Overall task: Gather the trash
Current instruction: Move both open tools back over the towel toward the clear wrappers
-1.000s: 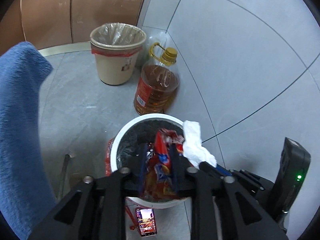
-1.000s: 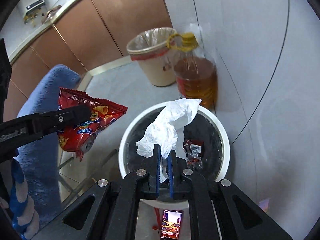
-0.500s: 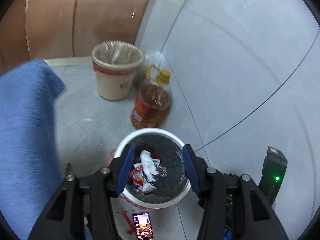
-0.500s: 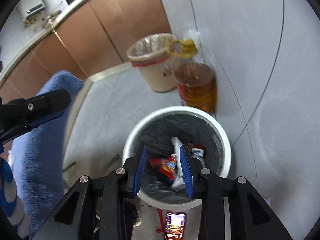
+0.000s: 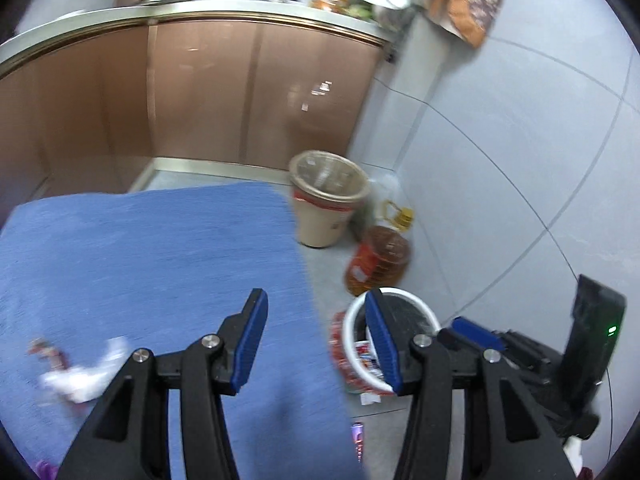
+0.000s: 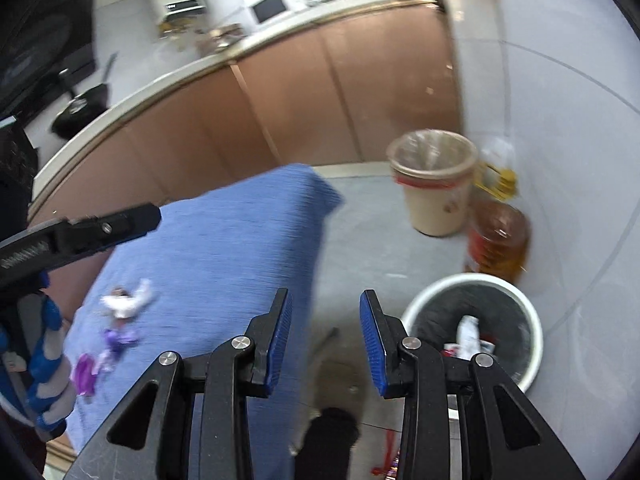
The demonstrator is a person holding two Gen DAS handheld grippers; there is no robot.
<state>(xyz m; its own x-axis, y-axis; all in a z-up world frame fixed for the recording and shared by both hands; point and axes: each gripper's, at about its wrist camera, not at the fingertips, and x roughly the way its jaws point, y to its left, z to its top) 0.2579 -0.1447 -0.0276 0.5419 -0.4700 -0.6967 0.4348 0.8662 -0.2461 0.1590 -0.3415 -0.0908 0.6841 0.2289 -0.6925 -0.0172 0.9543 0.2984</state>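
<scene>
The white bin [image 6: 534, 322] with a black liner stands on the floor at the lower right and holds a white tissue [image 6: 468, 330] and a red wrapper; it also shows in the left wrist view [image 5: 428, 314]. My left gripper [image 5: 314, 312] is open and empty over the blue-covered table [image 5: 160, 264]. My right gripper [image 6: 324, 306] is open and empty above the table's right edge. A crumpled white tissue [image 5: 86, 378] and a small wrapper [image 5: 46, 352] lie on the cloth at the left. In the right wrist view the tissue [image 6: 128, 300] and purple scraps [image 6: 116, 338] lie on the cloth [image 6: 224, 248].
A beige bin [image 6: 434, 180] with a clear liner and a big oil bottle [image 6: 500, 240] stand by the grey wall. Brown cabinets [image 5: 192, 92] run along the back under a cluttered counter. A phone lies on the floor by the white bin.
Both grippers opened and dropped the red snack bag and the tissue into the white bin. Both then lifted and swung left, bringing the blue table and the trash on it into view.
</scene>
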